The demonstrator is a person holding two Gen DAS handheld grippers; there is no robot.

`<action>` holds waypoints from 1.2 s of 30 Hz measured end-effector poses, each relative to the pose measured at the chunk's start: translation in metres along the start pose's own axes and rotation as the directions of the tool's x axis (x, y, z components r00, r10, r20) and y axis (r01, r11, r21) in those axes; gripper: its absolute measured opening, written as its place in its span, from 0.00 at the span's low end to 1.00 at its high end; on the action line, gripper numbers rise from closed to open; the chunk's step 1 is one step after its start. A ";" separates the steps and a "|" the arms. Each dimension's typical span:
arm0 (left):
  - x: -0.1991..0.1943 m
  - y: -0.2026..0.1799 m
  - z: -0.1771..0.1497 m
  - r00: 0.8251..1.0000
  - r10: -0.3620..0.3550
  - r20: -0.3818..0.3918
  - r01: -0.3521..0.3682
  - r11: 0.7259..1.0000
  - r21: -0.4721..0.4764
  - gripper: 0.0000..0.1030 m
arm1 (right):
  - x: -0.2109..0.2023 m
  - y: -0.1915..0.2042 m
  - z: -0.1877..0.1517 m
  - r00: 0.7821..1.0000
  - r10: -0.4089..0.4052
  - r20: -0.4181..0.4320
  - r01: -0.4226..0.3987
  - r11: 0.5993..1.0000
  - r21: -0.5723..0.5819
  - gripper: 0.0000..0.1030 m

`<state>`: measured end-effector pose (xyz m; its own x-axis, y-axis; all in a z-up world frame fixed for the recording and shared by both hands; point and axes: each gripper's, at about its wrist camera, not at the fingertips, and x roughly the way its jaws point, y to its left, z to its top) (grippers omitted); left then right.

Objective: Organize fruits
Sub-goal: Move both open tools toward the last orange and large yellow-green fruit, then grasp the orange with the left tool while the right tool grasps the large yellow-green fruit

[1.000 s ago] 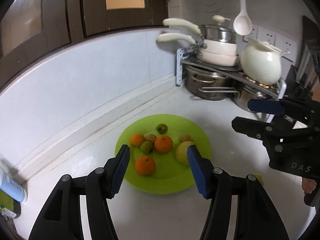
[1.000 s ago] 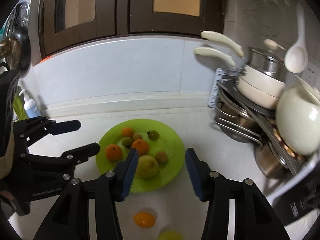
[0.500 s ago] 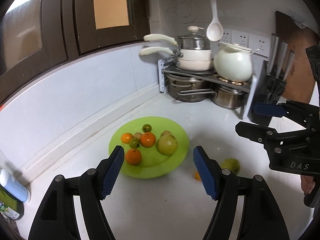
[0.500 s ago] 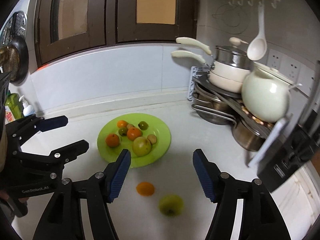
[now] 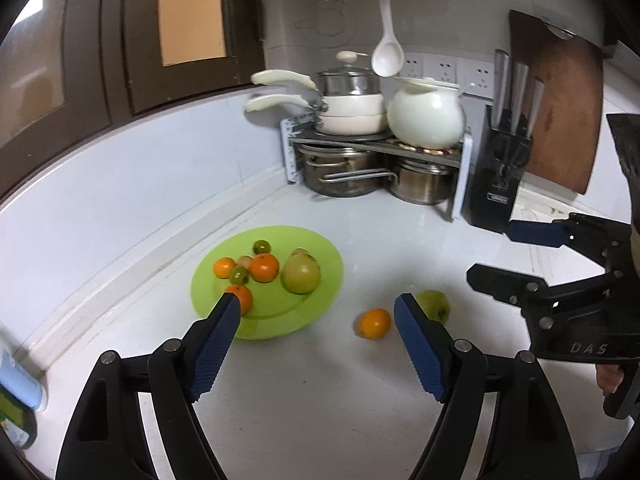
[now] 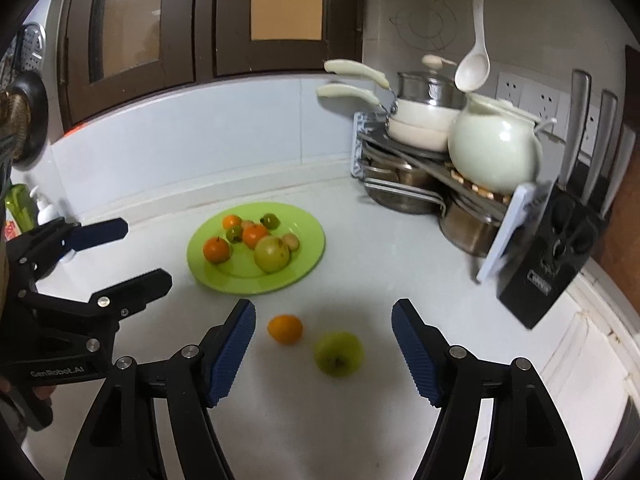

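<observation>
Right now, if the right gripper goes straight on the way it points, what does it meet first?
Probably the green apple, perhaps with the orange beside it. Both lie loose on the counter just ahead of the right gripper, whose opening jaws hold nothing. Depth is unclear, so it could touch bare counter first.

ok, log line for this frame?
left gripper: opening, empty | right gripper: opening, empty | orange, green apple: on counter, off plate

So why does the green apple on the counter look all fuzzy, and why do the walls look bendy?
In the right wrist view the green apple and the orange beside it are smeared by motion blur; in the left wrist view the apple looks sharper. Both views come through a fisheye lens, which bends the counter edge and darkens the corners.
</observation>
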<state>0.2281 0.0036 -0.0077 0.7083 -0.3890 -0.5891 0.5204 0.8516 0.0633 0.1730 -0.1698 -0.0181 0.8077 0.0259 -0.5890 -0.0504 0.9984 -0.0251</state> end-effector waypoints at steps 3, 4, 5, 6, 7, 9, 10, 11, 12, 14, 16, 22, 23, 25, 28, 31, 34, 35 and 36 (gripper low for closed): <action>0.005 -0.005 -0.002 1.000 -0.028 -0.004 0.028 1.000 0.013 0.77 | 0.005 -0.003 -0.010 1.000 0.003 -0.018 -0.002 1.000 0.015 0.69; 0.008 -0.007 -0.003 0.999 -0.035 -0.008 0.035 0.999 0.022 0.77 | 0.008 -0.005 -0.013 1.000 0.010 -0.023 -0.009 1.000 0.026 0.69; 0.011 -0.009 -0.004 0.999 -0.039 -0.011 0.040 0.999 0.029 0.77 | 0.011 -0.007 -0.017 0.999 0.015 -0.028 -0.014 0.999 0.036 0.69; 0.015 -0.011 -0.005 0.999 -0.046 -0.016 0.046 0.998 0.039 0.77 | 0.016 -0.009 -0.020 0.999 0.015 -0.039 -0.013 0.999 0.045 0.69; 0.019 -0.013 -0.005 0.998 -0.051 -0.024 0.052 0.998 0.045 0.77 | 0.019 -0.010 -0.023 0.999 0.018 -0.049 -0.015 0.999 0.050 0.69; 0.027 -0.015 -0.007 0.997 -0.064 -0.037 0.066 0.996 0.054 0.76 | 0.027 -0.013 -0.029 0.997 0.021 -0.068 -0.017 0.998 0.057 0.69; 0.032 -0.016 -0.009 0.996 -0.072 -0.049 0.075 0.995 0.061 0.76 | 0.030 -0.014 -0.031 0.997 0.019 -0.074 -0.014 0.998 0.055 0.69; 0.038 -0.018 -0.010 0.995 -0.074 -0.061 0.079 0.995 0.069 0.76 | 0.033 -0.014 -0.033 0.997 0.017 -0.081 -0.013 0.999 0.052 0.69; 0.043 -0.019 -0.012 0.994 -0.079 -0.070 0.084 0.994 0.076 0.76 | 0.037 -0.015 -0.035 0.996 0.013 -0.090 -0.009 0.999 0.049 0.69; 0.055 -0.021 -0.015 0.992 -0.087 -0.095 0.096 0.991 0.092 0.76 | 0.046 -0.016 -0.039 0.994 0.015 -0.111 -0.010 0.999 0.045 0.69; 0.066 -0.023 -0.018 0.989 -0.095 -0.113 0.107 0.988 0.111 0.76 | 0.054 -0.017 -0.043 0.991 0.019 -0.132 -0.013 0.999 0.046 0.69; 0.095 -0.028 -0.023 0.980 -0.110 -0.166 0.135 0.980 0.147 0.74 | 0.077 -0.021 -0.050 0.983 0.024 -0.179 -0.018 0.999 0.033 0.67; 0.101 -0.029 -0.024 0.978 -0.108 -0.177 0.135 0.979 0.149 0.72 | 0.081 -0.021 -0.050 0.981 0.024 -0.190 -0.019 0.999 0.030 0.67; 0.114 -0.030 -0.026 0.973 -0.111 -0.205 0.145 0.976 0.160 0.72 | 0.090 -0.023 -0.051 0.977 0.034 -0.210 -0.027 0.999 0.036 0.66; 0.129 -0.034 -0.032 0.965 -0.108 -0.240 0.155 0.971 0.184 0.69 | 0.102 -0.025 -0.052 0.971 0.055 -0.232 -0.046 0.998 0.043 0.61; 0.138 -0.038 -0.036 0.961 -0.107 -0.256 0.162 0.965 0.207 0.67 | 0.108 -0.024 -0.053 0.968 0.068 -0.243 -0.058 0.997 0.045 0.61; 0.146 -0.041 -0.038 0.959 -0.104 -0.265 0.162 0.965 0.208 0.64 | 0.113 -0.025 -0.053 0.967 0.071 -0.245 -0.062 0.997 0.042 0.60; 0.148 -0.042 -0.038 0.958 -0.105 -0.269 0.163 0.965 0.204 0.61 | 0.115 -0.026 -0.053 0.966 0.072 -0.248 -0.063 0.997 0.043 0.59; 0.150 -0.042 -0.037 0.956 -0.109 -0.272 0.167 0.965 0.200 0.60 | 0.116 -0.027 -0.054 0.965 0.079 -0.251 -0.070 0.996 0.047 0.59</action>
<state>0.2945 -0.0775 -0.1289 0.4908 -0.3695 -0.7890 0.7162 0.6868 0.1238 0.2366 -0.1966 -0.1291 0.6282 0.0915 -0.7726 -0.0790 0.9954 0.0537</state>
